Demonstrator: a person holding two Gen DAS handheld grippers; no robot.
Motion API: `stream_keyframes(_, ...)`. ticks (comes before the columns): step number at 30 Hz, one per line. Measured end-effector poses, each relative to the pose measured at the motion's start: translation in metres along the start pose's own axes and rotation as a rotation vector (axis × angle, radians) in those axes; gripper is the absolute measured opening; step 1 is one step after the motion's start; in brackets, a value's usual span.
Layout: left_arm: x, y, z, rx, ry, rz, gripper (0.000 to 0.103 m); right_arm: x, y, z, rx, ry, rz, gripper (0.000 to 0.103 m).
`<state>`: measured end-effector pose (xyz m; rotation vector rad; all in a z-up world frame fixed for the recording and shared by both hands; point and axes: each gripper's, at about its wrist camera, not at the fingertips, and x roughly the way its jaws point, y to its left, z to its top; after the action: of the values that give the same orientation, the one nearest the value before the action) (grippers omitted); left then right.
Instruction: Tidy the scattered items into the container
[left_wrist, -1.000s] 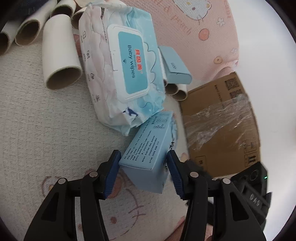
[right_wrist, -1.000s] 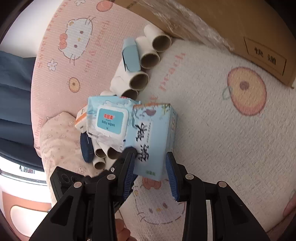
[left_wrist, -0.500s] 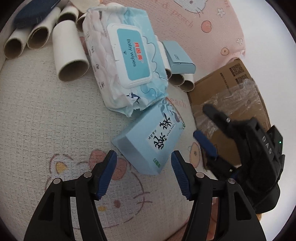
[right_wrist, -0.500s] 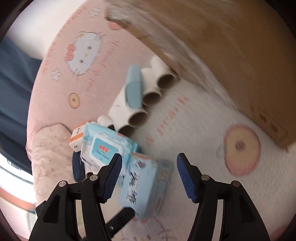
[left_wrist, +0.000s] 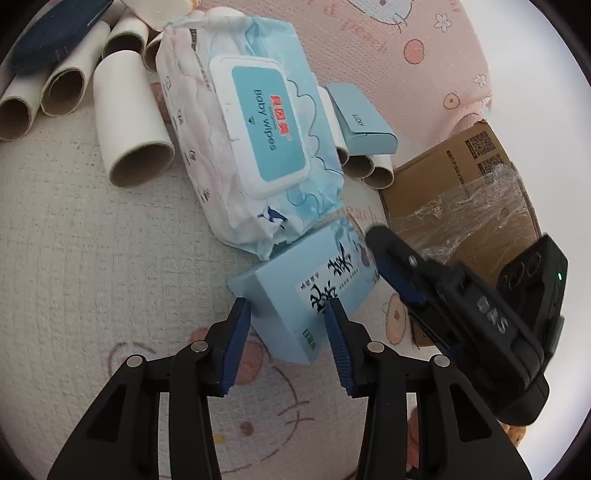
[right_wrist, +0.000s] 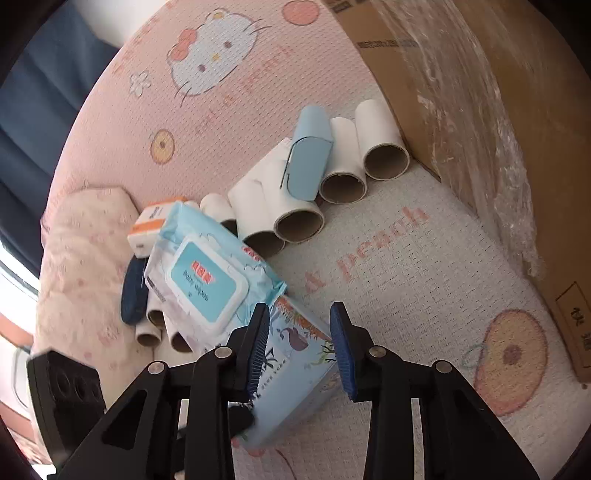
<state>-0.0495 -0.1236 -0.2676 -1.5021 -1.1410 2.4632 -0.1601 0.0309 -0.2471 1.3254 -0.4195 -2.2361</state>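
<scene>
A light blue tissue box lies on the patterned mat, also in the right wrist view. My left gripper is open with its jaws on either side of the box's near end. My right gripper is open with its jaws around the box's other end; its body shows in the left wrist view. A pack of baby wipes lies just beyond the box. A cardboard box stands at the right.
Several cardboard tubes and a pale blue case lie near the cardboard box. More tubes and a dark blue case lie at the far left. A small orange-and-white box sits behind the wipes.
The tissue box went from held in my left gripper to lying on the mat. My left jaws opened, then narrowed around its near end. My right gripper swung away, then came back over the far end.
</scene>
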Motion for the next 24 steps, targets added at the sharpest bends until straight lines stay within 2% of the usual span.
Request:
stream_keyframes(5, -0.007, 0.013, 0.011, -0.030, 0.003, -0.006, 0.046, -0.012, -0.003, -0.017, 0.060, 0.069, 0.025, 0.032)
stream_keyframes(9, -0.008, 0.015, 0.015, -0.049, 0.013, 0.004, 0.046, -0.012, 0.006, -0.024, 0.047, 0.101, 0.014, 0.032)
stream_keyframes(10, -0.008, 0.016, 0.014, -0.061, 0.023, -0.003, 0.047, -0.010, 0.007, -0.024, 0.044, 0.106, -0.003, 0.034)
stream_keyframes(12, -0.008, 0.016, 0.011, -0.076, 0.026, -0.011, 0.049, -0.003, 0.005, -0.024, 0.064, 0.132, -0.026, 0.048)
stream_keyframes(14, -0.006, 0.016, 0.008, -0.084, 0.028, -0.010, 0.051, 0.002, 0.003, -0.027, 0.075, 0.155, -0.036, 0.050)
stream_keyframes(24, 0.001, 0.026, 0.007, -0.190, 0.038, -0.068, 0.051, 0.004, 0.020, -0.030, -0.073, 0.116, -0.089, 0.051)
